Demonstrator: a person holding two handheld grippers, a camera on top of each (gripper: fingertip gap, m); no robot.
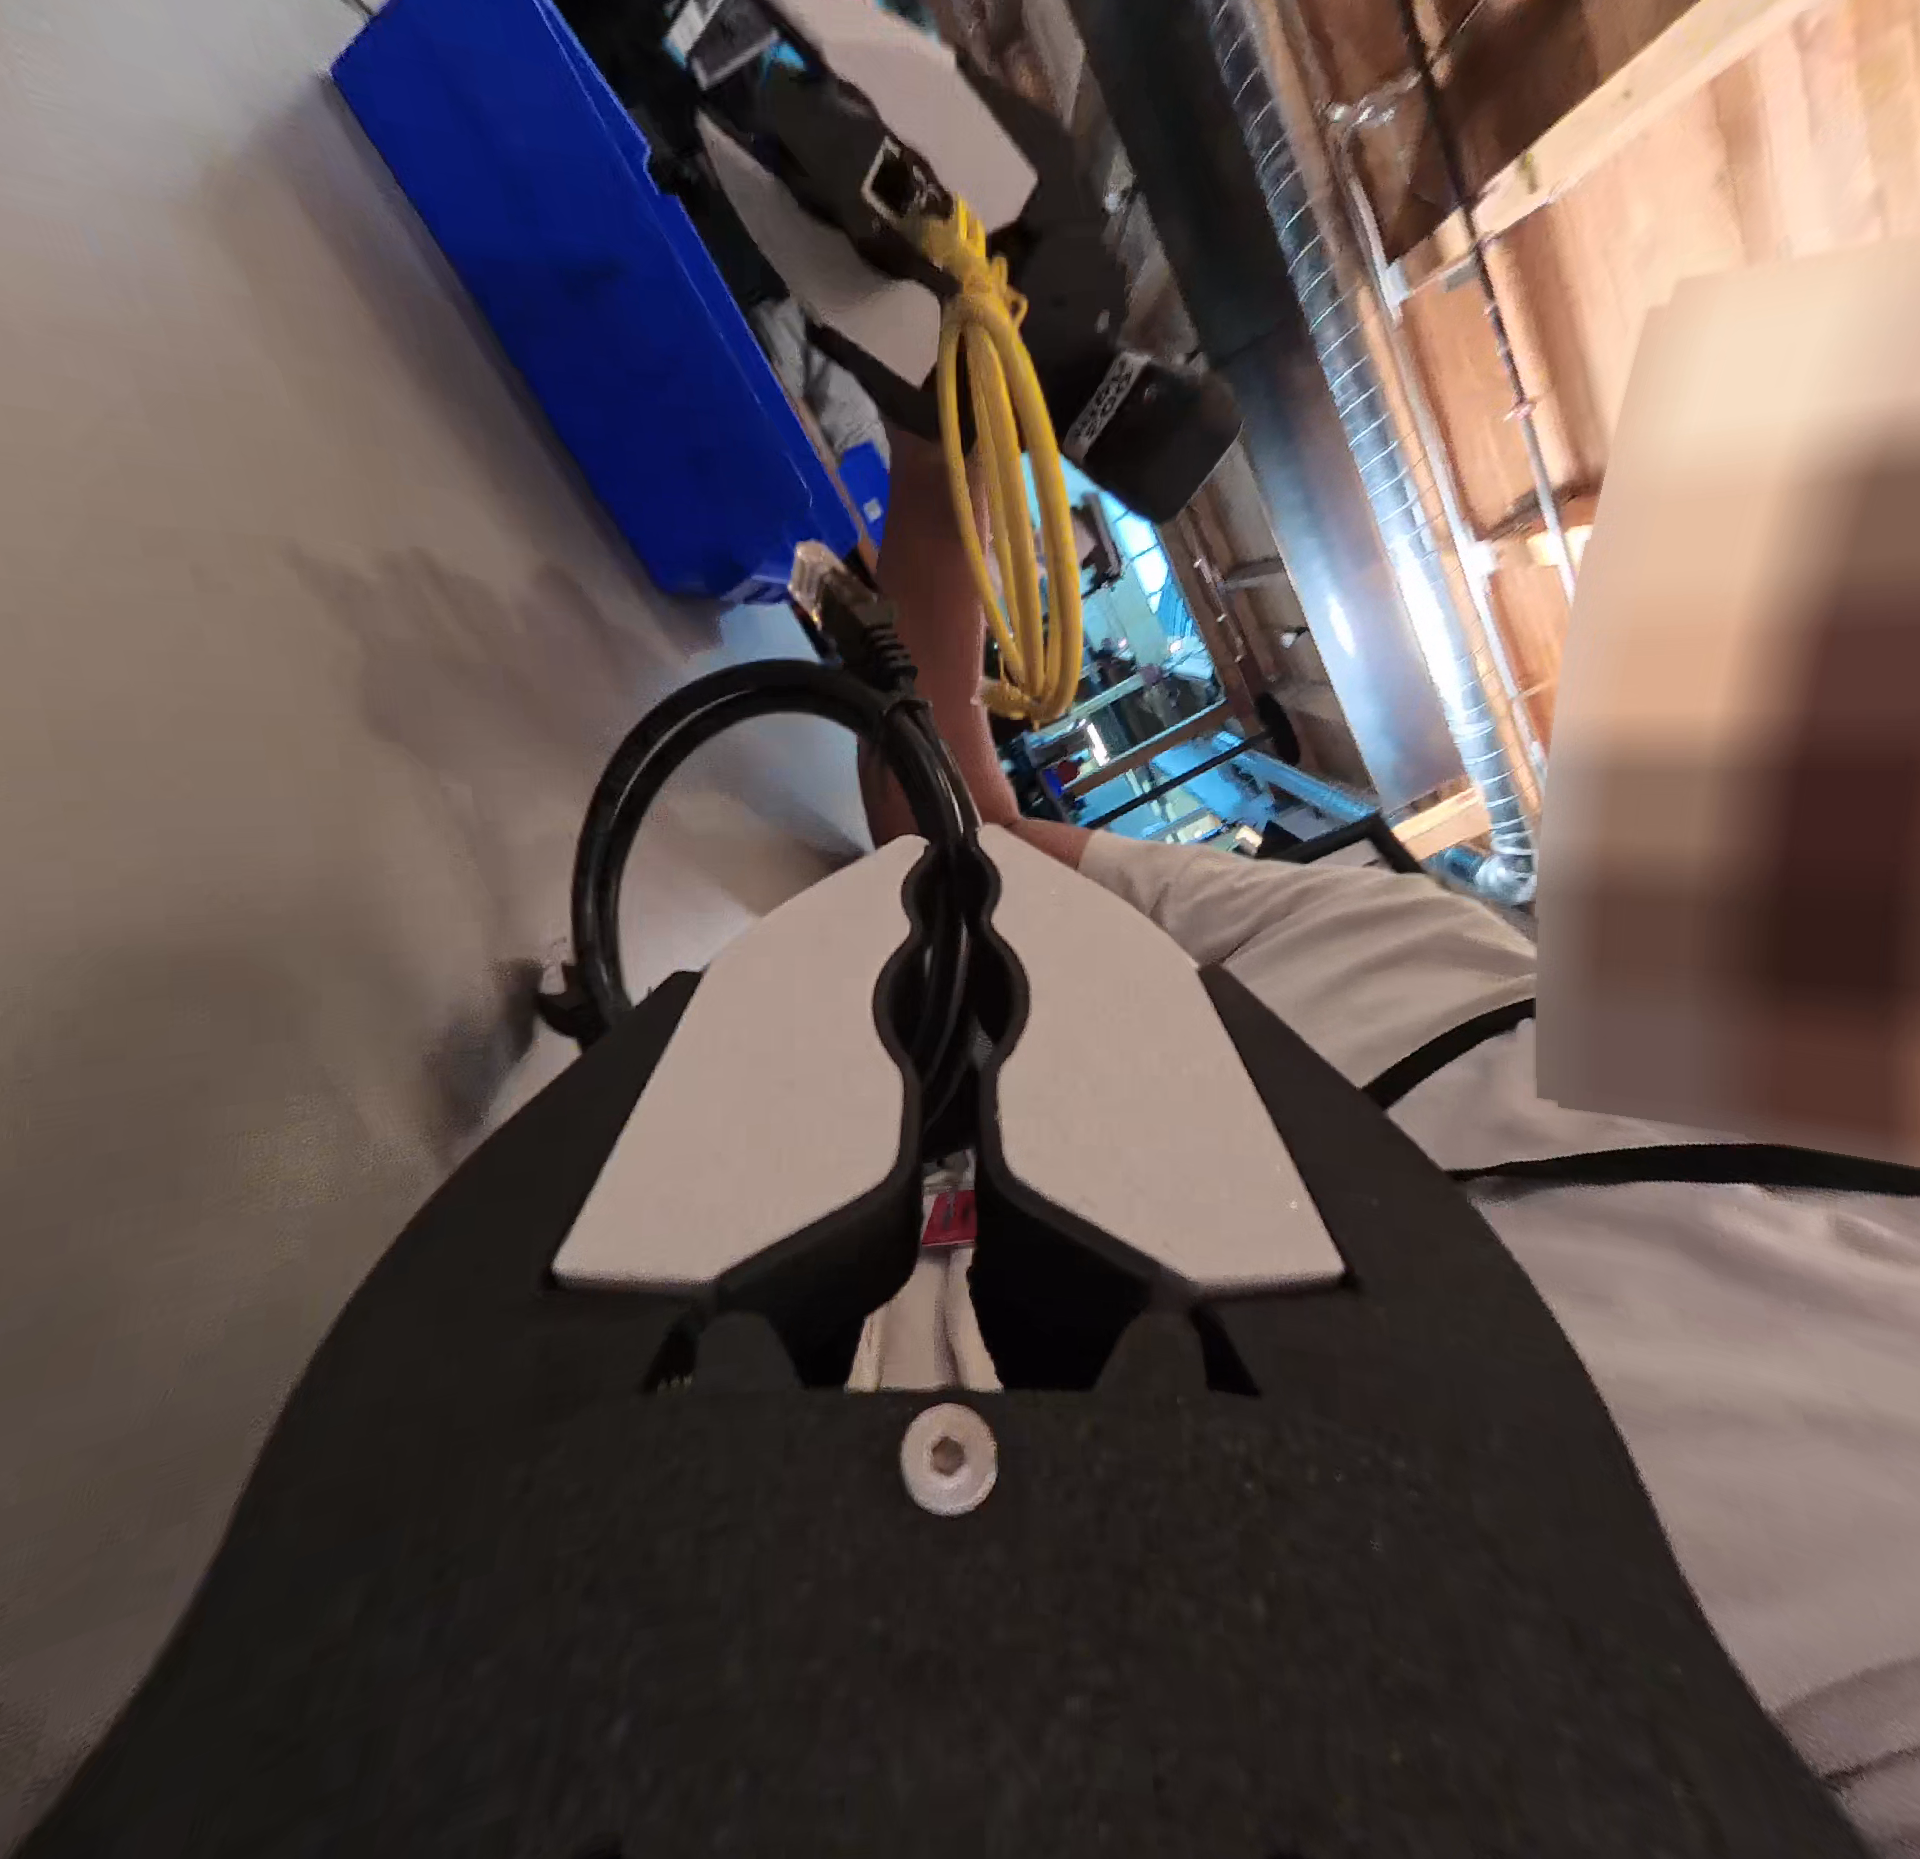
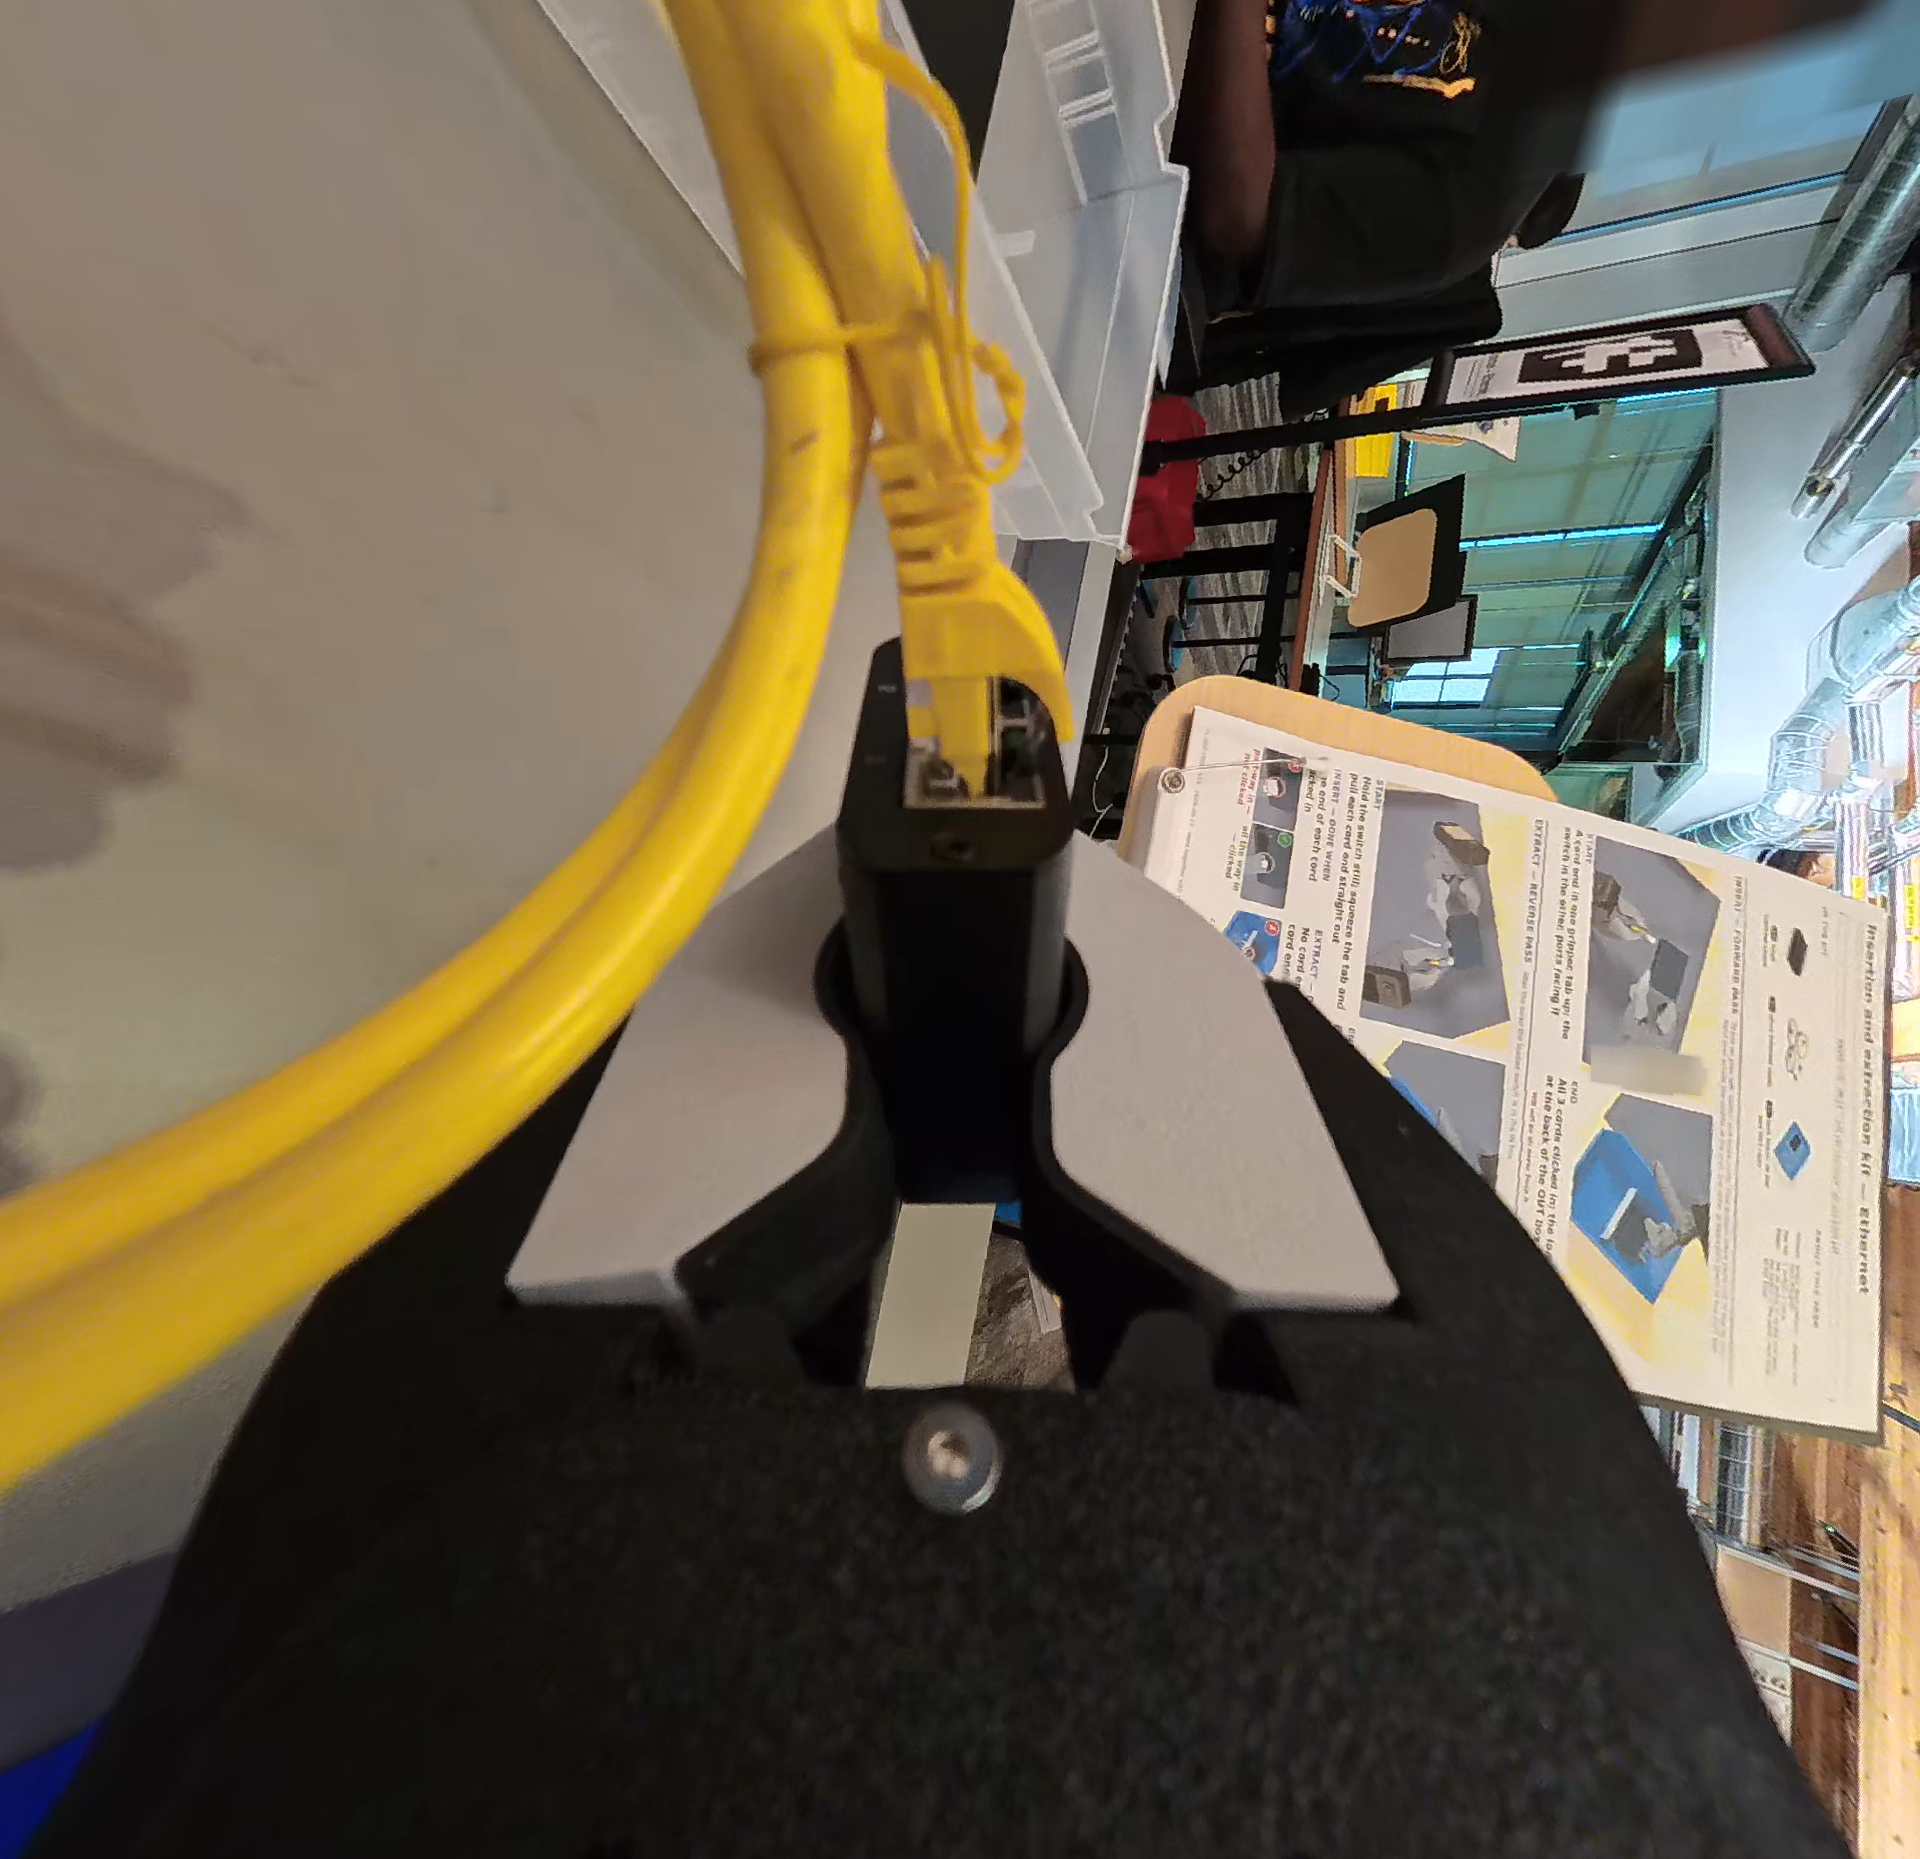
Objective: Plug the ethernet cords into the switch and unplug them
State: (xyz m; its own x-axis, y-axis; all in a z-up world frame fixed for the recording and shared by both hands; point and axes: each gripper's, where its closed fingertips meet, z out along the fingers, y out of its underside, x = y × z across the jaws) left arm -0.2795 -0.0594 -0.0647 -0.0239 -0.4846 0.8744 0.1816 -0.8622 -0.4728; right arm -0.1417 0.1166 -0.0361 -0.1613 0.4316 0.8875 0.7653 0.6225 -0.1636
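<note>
A blue plastic bin (image 1: pixel 582 282) lies on the grey tabletop (image 1: pixel 208 666). Clear plastic bins (image 2: pixel 1091 251) stand at the table's far edge. An illustrated instruction sheet (image 2: pixel 1558 1082) (wire-clipped at one corner) rests on a light wooden board (image 2: pixel 1226 729). Ribbed metal ducting (image 1: pixel 1382 459) runs along wooden boards.

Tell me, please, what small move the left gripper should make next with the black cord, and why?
Probably carry the black cord's plug toward the switch's open port. The left gripper is closed on the black cord, the right gripper holds the switch, and the yellow cord already sits in the neighbouring port.
</note>
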